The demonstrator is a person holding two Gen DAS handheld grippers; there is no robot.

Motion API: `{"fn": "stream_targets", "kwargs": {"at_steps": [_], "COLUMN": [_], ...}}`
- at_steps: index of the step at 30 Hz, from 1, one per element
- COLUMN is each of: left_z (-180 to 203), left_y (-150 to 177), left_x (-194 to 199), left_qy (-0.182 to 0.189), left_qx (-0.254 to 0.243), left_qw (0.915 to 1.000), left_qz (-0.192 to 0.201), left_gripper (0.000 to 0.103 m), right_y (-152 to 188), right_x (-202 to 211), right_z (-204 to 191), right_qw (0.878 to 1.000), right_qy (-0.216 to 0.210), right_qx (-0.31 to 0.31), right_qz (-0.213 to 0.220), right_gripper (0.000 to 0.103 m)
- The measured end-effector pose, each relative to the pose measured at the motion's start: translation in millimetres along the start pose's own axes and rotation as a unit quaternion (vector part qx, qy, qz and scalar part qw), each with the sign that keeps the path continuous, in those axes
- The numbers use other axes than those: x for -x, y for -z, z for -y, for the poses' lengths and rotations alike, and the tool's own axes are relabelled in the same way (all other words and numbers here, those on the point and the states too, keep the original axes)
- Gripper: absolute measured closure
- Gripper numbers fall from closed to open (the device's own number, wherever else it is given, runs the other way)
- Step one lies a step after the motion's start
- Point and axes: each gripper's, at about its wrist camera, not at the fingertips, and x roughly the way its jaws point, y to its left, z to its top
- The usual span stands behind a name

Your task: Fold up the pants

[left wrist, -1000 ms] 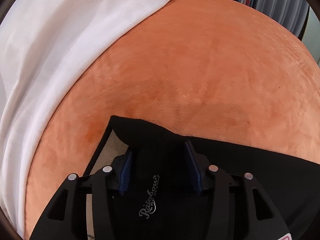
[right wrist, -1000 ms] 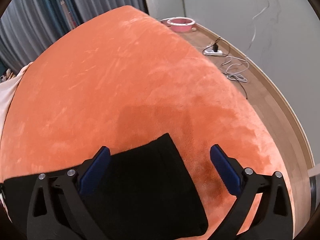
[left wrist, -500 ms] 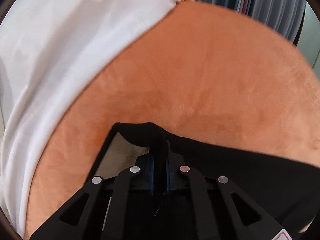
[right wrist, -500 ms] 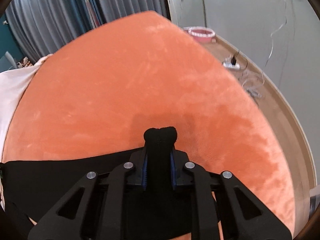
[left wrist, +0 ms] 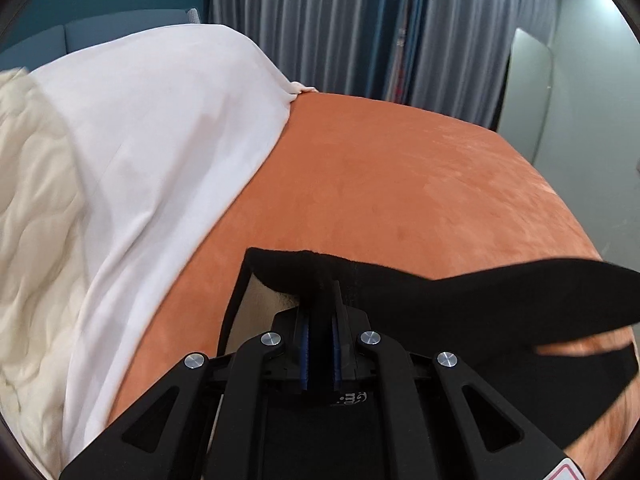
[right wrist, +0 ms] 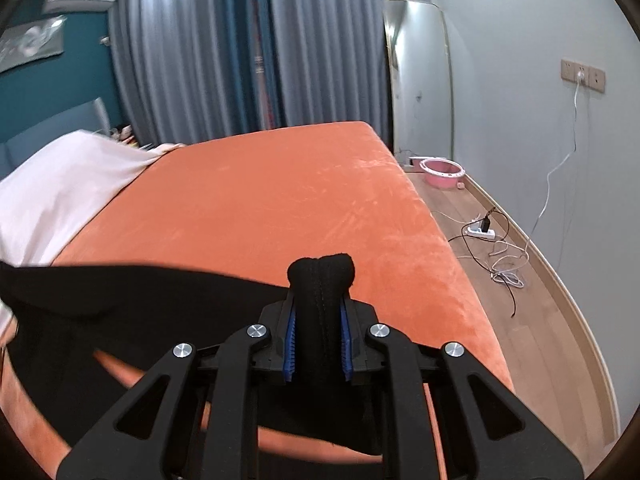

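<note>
The black pants (left wrist: 500,292) hang above the orange bed cover (left wrist: 400,176), held up at two points. My left gripper (left wrist: 320,320) is shut on one corner of the pants, whose pale inner lining shows beside it. My right gripper (right wrist: 319,316) is shut on a bunched black edge of the pants (right wrist: 320,276), which stretch away to the left in the right wrist view. The orange bed cover (right wrist: 280,200) lies below them.
A white sheet (left wrist: 140,152) and a cream quilt (left wrist: 32,240) cover the left part of the bed. Grey curtains (right wrist: 220,60) hang behind. To the right are a wooden floor with a power strip and cables (right wrist: 484,234), a pink basin (right wrist: 440,170) and a leaning mirror (right wrist: 420,76).
Both grippers closed on the pants, which lay flat a second ago. Both have since lifted the cloth up off the bed, and the views now tilt up toward the room.
</note>
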Motion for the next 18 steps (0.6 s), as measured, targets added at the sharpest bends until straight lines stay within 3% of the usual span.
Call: {"fn": "stream_targets", "kwargs": {"at_steps": [4,10,13,17,18], "left_z": [-12.6,-36.6,-45.1,-64.5,-70.6], "left_y": [52.5,120.7,129.2,123.0,120.8], "left_x": [14.9,-23.9,-33.0,-7.5,-0.1], "left_qy": [-0.011,-0.025,-0.023,0.004,0.007], "left_qx": [-0.012,0.023,0.044,0.107,0.122], "left_qw": [0.9995,0.9928,0.9909,0.9904,0.9895], "left_qz": [-0.026,-0.115,-0.125,-0.088,-0.076], "left_gripper": [0.096,0.093,0.081,0.033,0.029], "right_y": [43.6,124.3,150.8,165.4,166.5], "right_x": [31.8,31.7,25.0,34.0,36.4], "right_z": [2.3,22.6,29.2,29.0,30.3], "right_qw": [1.000,0.996,0.992,0.991,0.991], "right_qy": [-0.005,0.001,0.000,-0.016,-0.021], "right_qx": [0.015,0.002,-0.006,-0.018,-0.023], "right_qz": [-0.019,-0.095,-0.125,-0.131,-0.130], "right_gripper": [0.087,0.086,0.081,0.074,0.070]}}
